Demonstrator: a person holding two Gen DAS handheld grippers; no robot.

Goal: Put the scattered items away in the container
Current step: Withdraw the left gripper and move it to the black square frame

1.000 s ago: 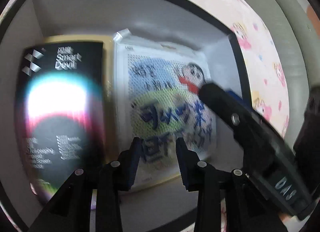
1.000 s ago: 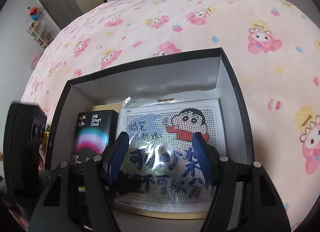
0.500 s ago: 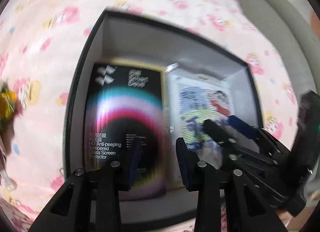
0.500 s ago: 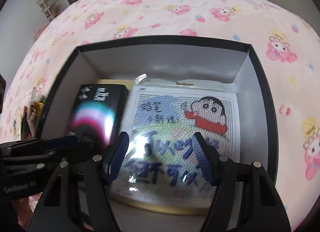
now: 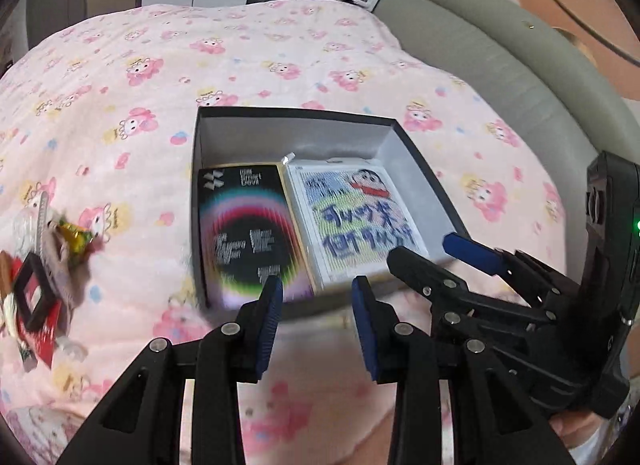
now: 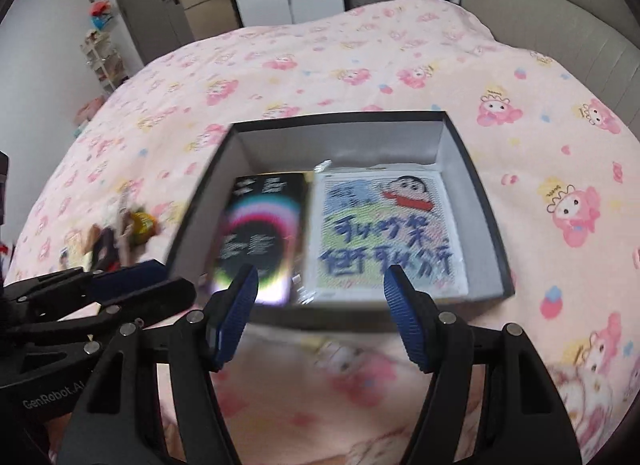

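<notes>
A black box (image 5: 304, 115) (image 6: 496, 233) with a pale inside sits on the pink bed. In it lie a black screen-protector pack (image 5: 248, 225) (image 6: 260, 233) on the left and a cartoon bead-art pack (image 5: 356, 217) (image 6: 384, 233) on the right. A pile of small scattered items (image 5: 44, 261) (image 6: 116, 237) lies on the bedspread left of the box. My left gripper (image 5: 316, 325) is open and empty, just in front of the box. My right gripper (image 6: 320, 321) is open and empty, also in front of the box; it shows in the left wrist view (image 5: 440, 253).
The pink cartoon bedspread (image 5: 240, 65) (image 6: 320, 65) spreads all around the box. A grey padded headboard (image 5: 500, 37) (image 6: 560, 5) runs along the right. Cupboards and a door (image 6: 160, 5) stand at the far end of the room.
Both grippers have pulled back and up out of the box, which now shows whole. The pile of items at the left has come into view. Both stay open and empty.
</notes>
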